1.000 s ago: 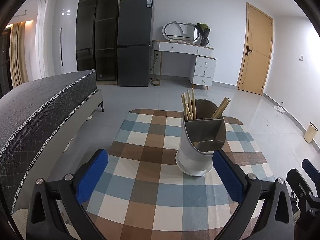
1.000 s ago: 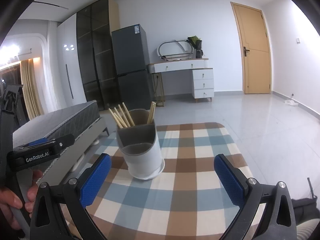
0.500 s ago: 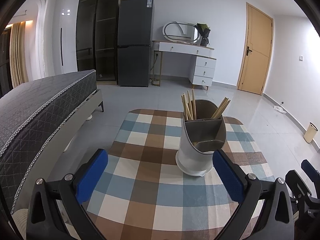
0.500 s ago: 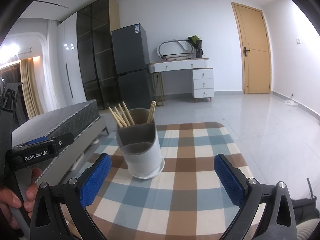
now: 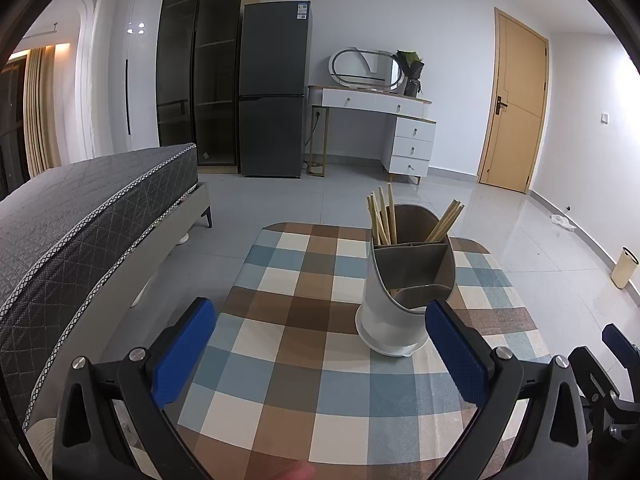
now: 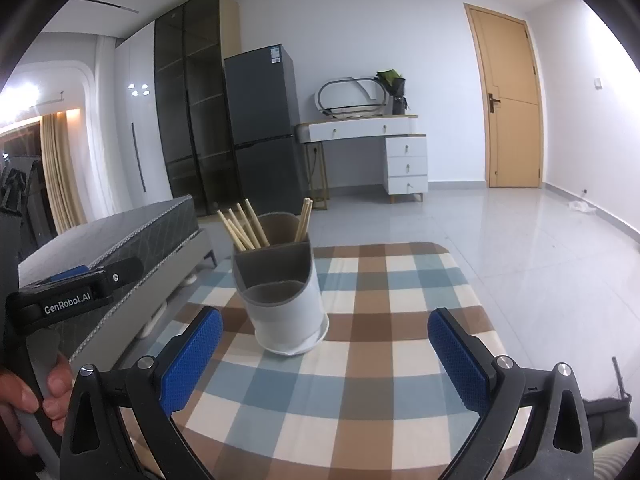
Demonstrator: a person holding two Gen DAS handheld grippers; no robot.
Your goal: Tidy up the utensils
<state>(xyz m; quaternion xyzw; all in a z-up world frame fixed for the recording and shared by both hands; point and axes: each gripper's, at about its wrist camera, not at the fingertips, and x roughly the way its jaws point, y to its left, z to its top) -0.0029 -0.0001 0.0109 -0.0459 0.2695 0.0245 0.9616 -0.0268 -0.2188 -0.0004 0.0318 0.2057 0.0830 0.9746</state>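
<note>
Tongs on both sides hang released over the checked worktop (image 5: 280, 380): left tongs (image 5: 320, 352) and right tongs (image 6: 326, 356), nothing between their blue pads. A hand (image 6: 28, 396) grips the left handle, mostly cut off. The holder (image 6: 280, 296) stands upright mid-worktop, chopsticks (image 6: 244, 228) in its two back compartments; its front compartment's contents are hidden.

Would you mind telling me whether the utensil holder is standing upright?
Upright: the utensil holder sits base-down on the checked tablecloth, chopsticks poking upward.

holder (image 5: 404, 304) base behind pad, chopstick (image 5: 382, 218) ends hidden
</note>
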